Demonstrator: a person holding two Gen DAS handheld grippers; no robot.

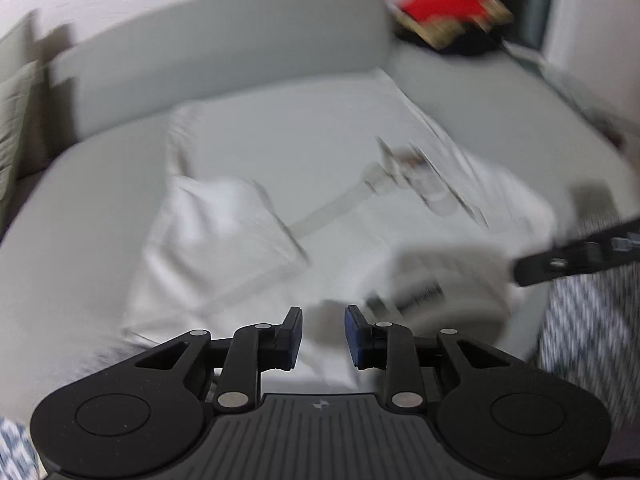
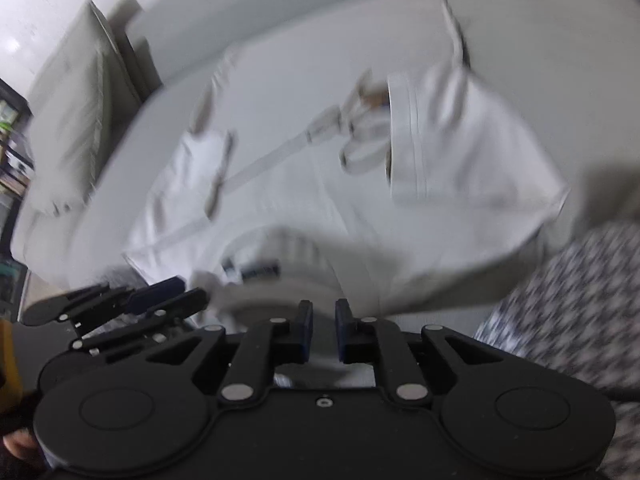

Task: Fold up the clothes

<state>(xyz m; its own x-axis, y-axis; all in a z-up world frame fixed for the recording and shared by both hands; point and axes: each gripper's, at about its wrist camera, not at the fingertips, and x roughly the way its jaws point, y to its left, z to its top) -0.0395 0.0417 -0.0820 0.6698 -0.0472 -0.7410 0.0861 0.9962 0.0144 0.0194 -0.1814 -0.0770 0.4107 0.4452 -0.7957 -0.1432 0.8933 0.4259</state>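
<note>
A grey sofa [image 1: 224,60] fills the room ahead of you, and the white garment [image 2: 304,168] lies spread across its seat, sleeves already turned in, the collar and its label near the seat's front edge. A red and black heap [image 1: 444,20] sits on the far right of the seat, well apart from the garment.

Your left gripper [image 1: 322,338] hovers over the near hem with its jaws at a narrow gap. Cloth shows behind that gap, but both views are blurred and you cannot tell whether the pads pinch it. Your right gripper [image 2: 323,330] stands just right of the left one, jaws also narrowly parted over the collar end, and again no clear grip shows.

The risk, as it looks from here: if only one gripper has caught cloth when you lift, the hem will come up crooked and drag the folded sleeves [image 2: 460,136] open. Pinching a single layer would do the same.
</note>
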